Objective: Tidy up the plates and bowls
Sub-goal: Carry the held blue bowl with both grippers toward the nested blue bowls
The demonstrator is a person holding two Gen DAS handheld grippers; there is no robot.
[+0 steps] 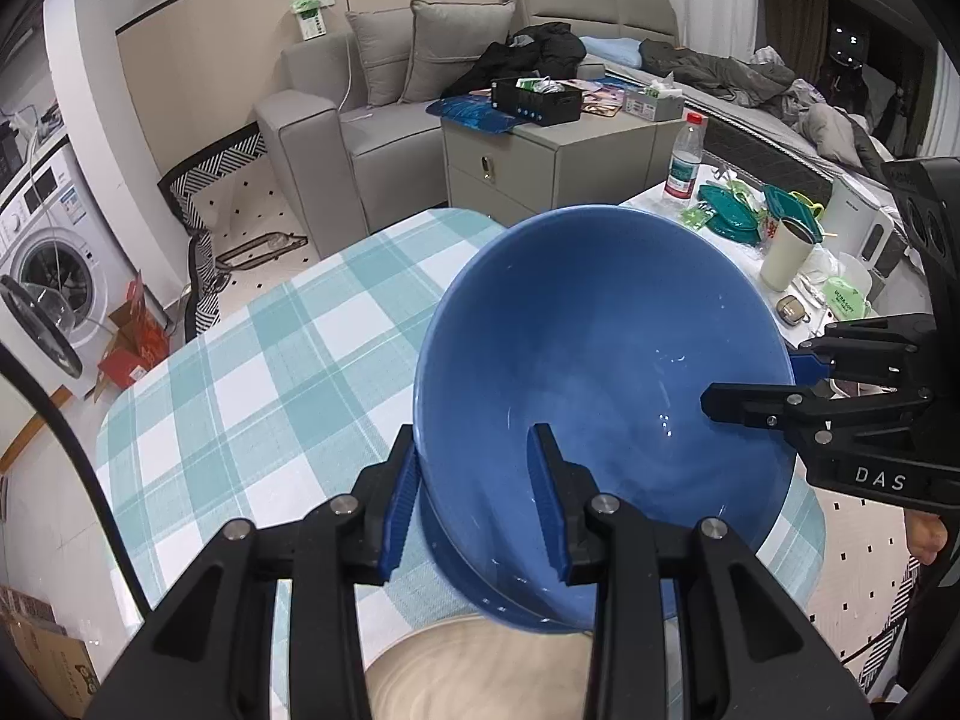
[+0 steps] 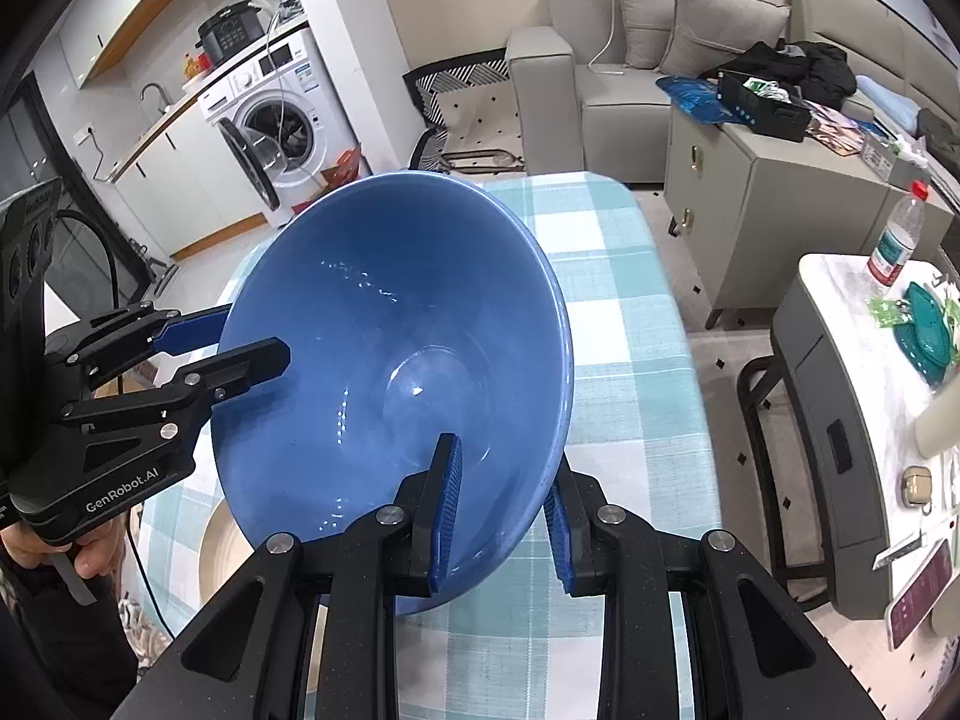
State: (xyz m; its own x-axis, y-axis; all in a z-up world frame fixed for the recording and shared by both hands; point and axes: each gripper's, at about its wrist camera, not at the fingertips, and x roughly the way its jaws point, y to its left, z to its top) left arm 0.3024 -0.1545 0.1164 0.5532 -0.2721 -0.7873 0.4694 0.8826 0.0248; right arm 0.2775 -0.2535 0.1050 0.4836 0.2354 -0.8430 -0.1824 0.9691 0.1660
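A large blue bowl (image 1: 600, 372) is held tilted above the checked tablecloth. My left gripper (image 1: 474, 504) is shut on its near rim, one finger inside and one outside. My right gripper (image 2: 501, 516) is shut on the opposite rim of the same bowl (image 2: 396, 360); it also shows in the left wrist view (image 1: 756, 384) at the right. The left gripper shows in the right wrist view (image 2: 240, 342) at the left. A beige plate (image 1: 480, 672) lies on the table under the bowl, partly hidden; it also shows in the right wrist view (image 2: 219, 546).
The table with the teal checked cloth (image 1: 270, 372) stretches ahead. A side table (image 2: 840, 312) to the right carries a water bottle (image 1: 684, 156), teal dishes, a cup (image 1: 786, 252) and a kettle. A grey cabinet (image 1: 540, 162), sofa and washing machine (image 2: 282, 120) stand beyond.
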